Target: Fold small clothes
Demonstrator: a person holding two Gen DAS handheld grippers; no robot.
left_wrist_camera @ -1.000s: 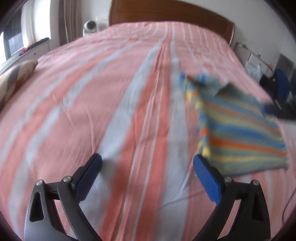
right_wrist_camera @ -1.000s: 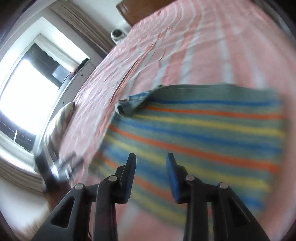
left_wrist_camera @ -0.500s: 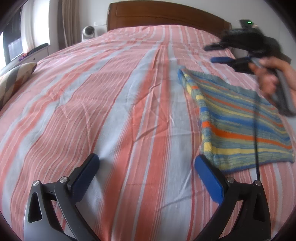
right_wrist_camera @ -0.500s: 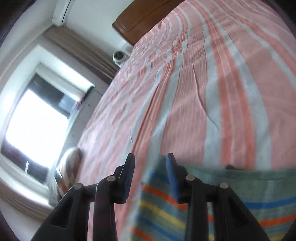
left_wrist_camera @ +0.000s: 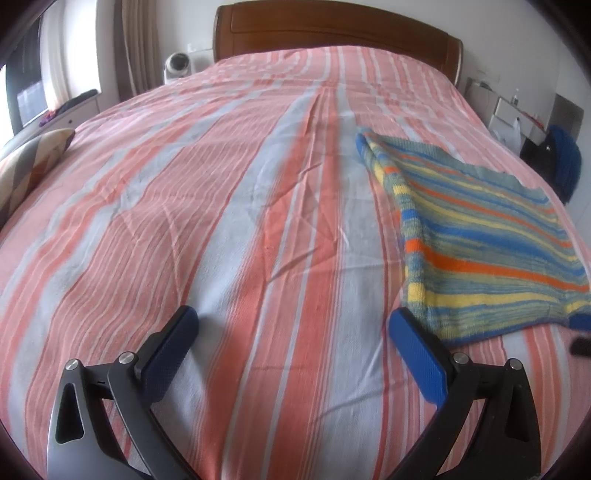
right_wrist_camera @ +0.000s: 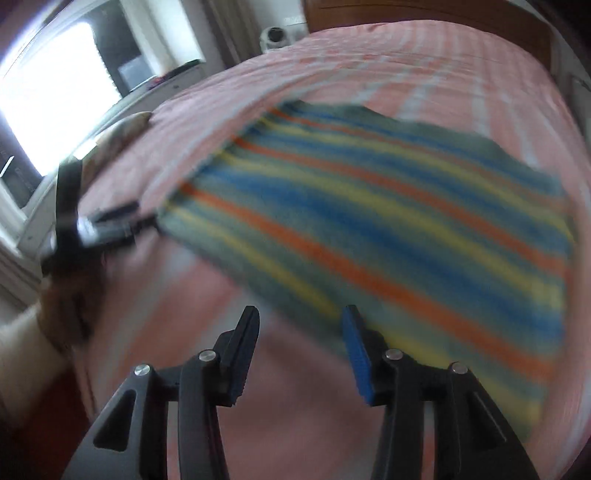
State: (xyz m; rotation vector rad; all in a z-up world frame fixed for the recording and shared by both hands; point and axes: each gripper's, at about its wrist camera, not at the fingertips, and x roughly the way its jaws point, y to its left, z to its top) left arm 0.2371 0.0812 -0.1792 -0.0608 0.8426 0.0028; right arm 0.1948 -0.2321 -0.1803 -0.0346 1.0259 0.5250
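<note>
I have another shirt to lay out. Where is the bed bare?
Free: the wide stretch of bedspread between the pillow and the striped knit, up to the headboard. Crowded: the right side, under the knit.

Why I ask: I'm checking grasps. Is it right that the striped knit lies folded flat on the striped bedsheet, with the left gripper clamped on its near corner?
Not quite. The left gripper is not clamped on anything: in the left wrist view its jaws stand wide open over the bedsheet, beside the striped knit. The knit does lie folded flat on the sheet.
</note>
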